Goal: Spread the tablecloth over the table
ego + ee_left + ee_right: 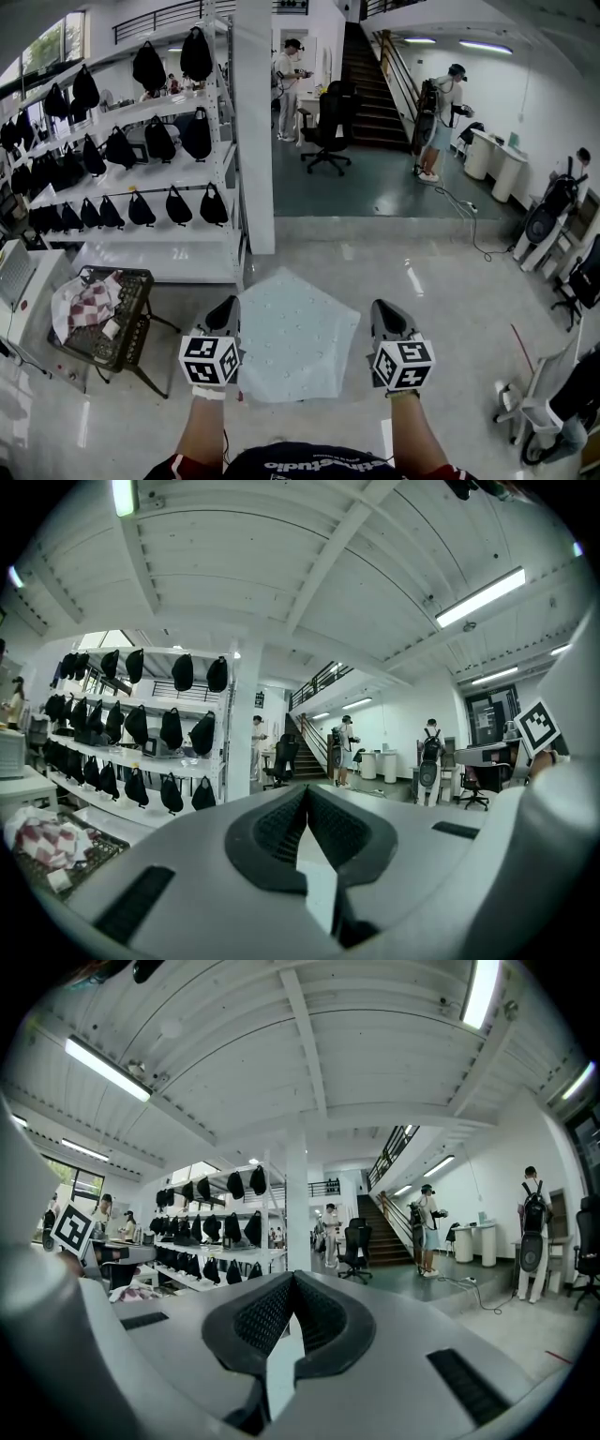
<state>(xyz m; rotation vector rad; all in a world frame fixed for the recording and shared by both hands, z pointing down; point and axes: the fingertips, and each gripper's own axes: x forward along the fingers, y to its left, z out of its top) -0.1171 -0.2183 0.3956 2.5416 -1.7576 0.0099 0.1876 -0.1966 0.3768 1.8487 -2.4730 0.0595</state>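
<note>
A pale blue tablecloth (295, 337) with small dots hangs spread between my two grippers, in front of me over the grey floor. No table shows under it. My left gripper (225, 317) is shut on the tablecloth's left edge, and a pale strip of tablecloth (319, 883) runs between the pads behind the closed tips of the left gripper (306, 794). My right gripper (384, 317) is shut on the right edge. There too a strip of tablecloth (281, 1368) sits between the pads of the right gripper (292, 1283). Both grippers point level and forward.
A black wire cart (117, 333) holding a checkered cloth (89, 305) stands at the left. Behind it are white shelves of black bags (141, 141) and a white pillar (253, 122). Further back are an office chair (330, 127), stairs (370, 84) and people standing.
</note>
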